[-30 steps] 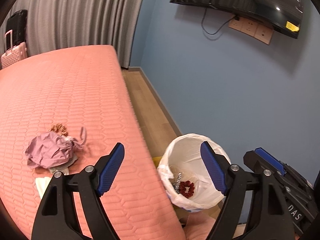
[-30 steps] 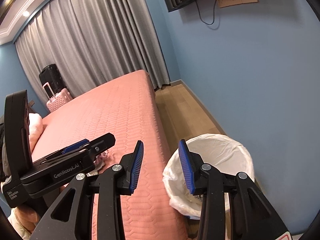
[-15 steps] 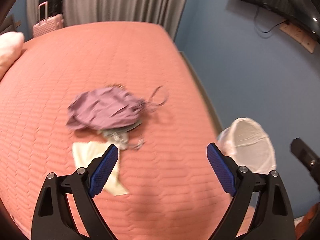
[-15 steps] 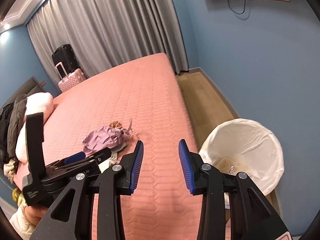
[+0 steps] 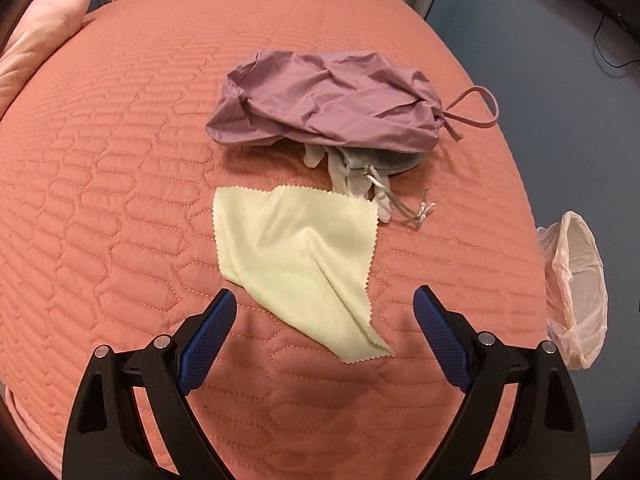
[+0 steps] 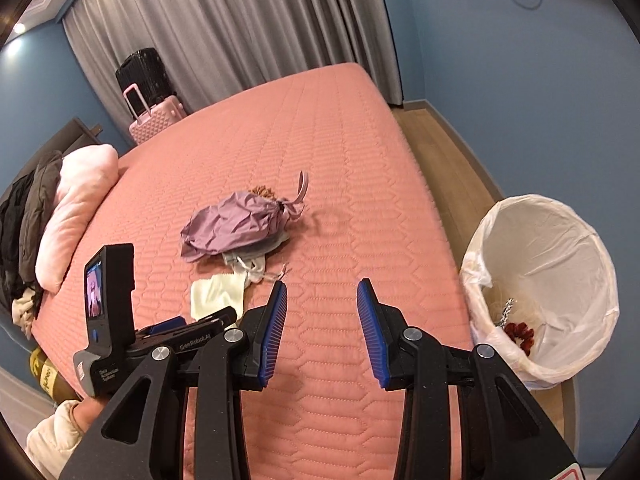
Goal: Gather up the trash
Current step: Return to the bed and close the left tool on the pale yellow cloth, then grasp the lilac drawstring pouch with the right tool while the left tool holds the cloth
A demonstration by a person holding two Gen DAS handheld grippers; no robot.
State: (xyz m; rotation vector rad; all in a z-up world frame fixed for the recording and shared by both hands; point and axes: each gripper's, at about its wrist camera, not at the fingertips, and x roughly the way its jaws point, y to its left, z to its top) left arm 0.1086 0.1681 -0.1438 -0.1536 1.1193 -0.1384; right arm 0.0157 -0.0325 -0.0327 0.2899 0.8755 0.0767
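A pale yellow cloth (image 5: 296,252) lies flat on the pink quilted bed (image 5: 120,200). My left gripper (image 5: 324,294) hangs just above the cloth's near corner, open wide, its pads touching nothing. Past the cloth a crumpled purple drawstring bag (image 5: 328,100) rests on a grey pouch (image 5: 360,172). My right gripper (image 6: 322,283) hovers over bare quilt near the bed's edge, jaws partly apart with nothing between them. The white-lined bin (image 6: 548,280) stands on the floor to its right, with red beads (image 6: 520,334) inside. The cloth (image 6: 218,294) and the bag (image 6: 236,224) also show in the right wrist view.
A pink pillow (image 6: 80,208) and dark clothes (image 6: 20,232) lie at the bed's left end. Pink and black suitcases (image 6: 154,120) stand before grey curtains. A strip of wooden floor (image 6: 448,160) runs between the bed and the blue wall. A small brown clump (image 6: 262,191) sits behind the bag.
My left gripper swung from over the bin to the bed and sank close to the yellow cloth, its jaws slightly wider. My right gripper moved out over the bed and lower.
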